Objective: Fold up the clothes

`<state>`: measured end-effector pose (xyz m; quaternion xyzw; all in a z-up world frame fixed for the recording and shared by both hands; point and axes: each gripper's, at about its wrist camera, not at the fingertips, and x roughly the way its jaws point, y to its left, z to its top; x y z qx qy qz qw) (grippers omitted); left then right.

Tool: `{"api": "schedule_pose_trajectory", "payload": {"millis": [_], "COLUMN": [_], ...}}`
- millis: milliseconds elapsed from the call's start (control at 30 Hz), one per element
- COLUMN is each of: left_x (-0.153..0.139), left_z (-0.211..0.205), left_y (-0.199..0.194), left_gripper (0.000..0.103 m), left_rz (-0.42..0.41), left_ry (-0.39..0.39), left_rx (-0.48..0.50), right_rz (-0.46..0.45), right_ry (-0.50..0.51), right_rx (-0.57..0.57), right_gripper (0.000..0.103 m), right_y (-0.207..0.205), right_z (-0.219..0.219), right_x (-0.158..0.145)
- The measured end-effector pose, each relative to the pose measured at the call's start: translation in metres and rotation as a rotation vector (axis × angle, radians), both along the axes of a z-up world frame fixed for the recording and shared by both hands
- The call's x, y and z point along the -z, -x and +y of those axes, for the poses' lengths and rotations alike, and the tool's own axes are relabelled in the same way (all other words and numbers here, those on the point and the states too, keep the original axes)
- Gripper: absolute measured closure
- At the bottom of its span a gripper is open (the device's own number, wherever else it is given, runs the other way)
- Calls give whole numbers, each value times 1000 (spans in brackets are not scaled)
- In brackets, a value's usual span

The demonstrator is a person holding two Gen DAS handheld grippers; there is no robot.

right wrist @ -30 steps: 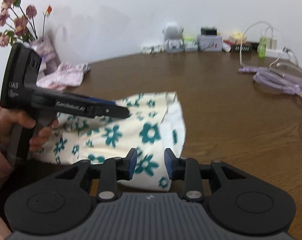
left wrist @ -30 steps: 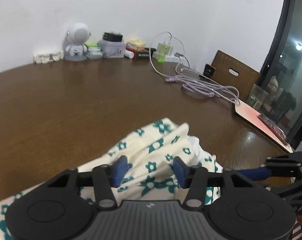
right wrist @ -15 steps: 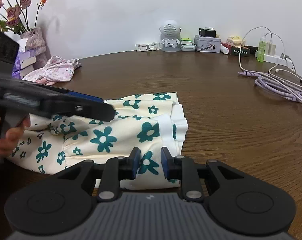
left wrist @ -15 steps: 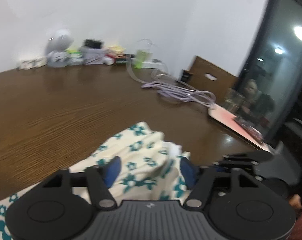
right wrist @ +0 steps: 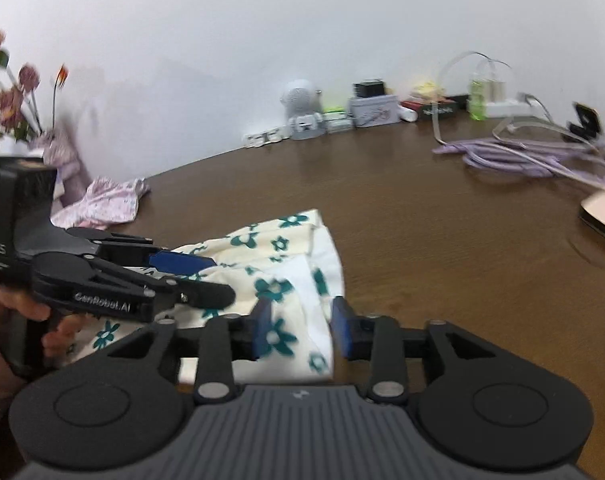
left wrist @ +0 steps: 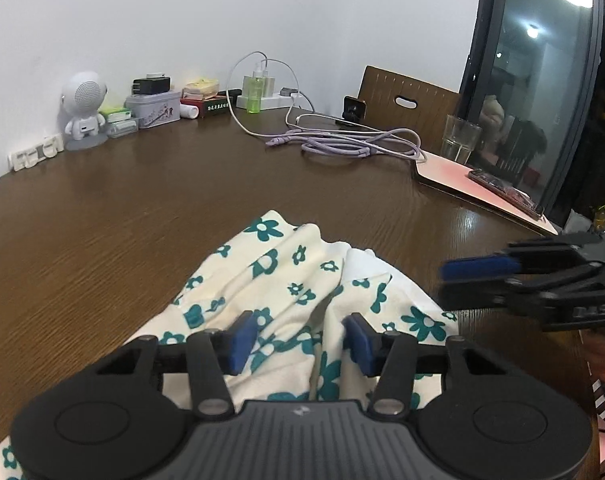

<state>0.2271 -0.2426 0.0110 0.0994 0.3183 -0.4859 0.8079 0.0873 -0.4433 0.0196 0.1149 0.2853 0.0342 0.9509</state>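
A cream garment with teal flowers point(left wrist: 286, 276) lies rumpled and partly folded on the brown table point(left wrist: 142, 208); it also shows in the right wrist view point(right wrist: 286, 264). My left gripper point(left wrist: 298, 340) is open, its blue pads point(left wrist: 238, 340) just above the cloth. My right gripper point(right wrist: 298, 330) is open over the garment's near edge, holding nothing. The right gripper shows at the right edge of the left wrist view point(left wrist: 522, 288). The left gripper shows at the left of the right wrist view point(right wrist: 174, 276).
A pink garment point(right wrist: 102, 204) lies at the table's left by a flower vase point(right wrist: 58, 148). Along the wall stand a white robot figure point(left wrist: 84, 108), tins and a green bottle point(left wrist: 254, 90). Purple cables point(left wrist: 354, 146), a glass point(left wrist: 460, 140) and a pink board point(left wrist: 474, 188) sit at the right.
My right gripper has opened wider and shifted right over the garment's edge. My left gripper stays open and has moved slightly over the cloth.
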Motion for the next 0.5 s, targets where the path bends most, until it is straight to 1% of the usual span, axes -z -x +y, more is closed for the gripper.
{"api": "schedule_pose_trajectory", "payload": {"millis": [67, 200, 333, 433, 500], "left_x": [0, 1, 1, 1, 2], "left_z": [1, 3, 6, 8, 10], "left_y": [0, 1, -1, -2, -2], "left_gripper": [66, 69, 70, 70, 71], "left_rz": [3, 6, 25, 43, 54], "left_ry": [5, 12, 30, 46, 56], "left_rx": [3, 1, -8, -18, -33], "right_rz": [19, 43, 79, 71, 66], "right_ry": [-36, -163, -239, -299, -347], "right_rx": [28, 55, 55, 59, 87], "right_gripper": [63, 61, 60, 57, 56], "right_y": [11, 21, 13, 5, -4], "right_z": [-8, -21, -19, -15, -14], "right_x": [0, 4, 15, 21, 23]}}
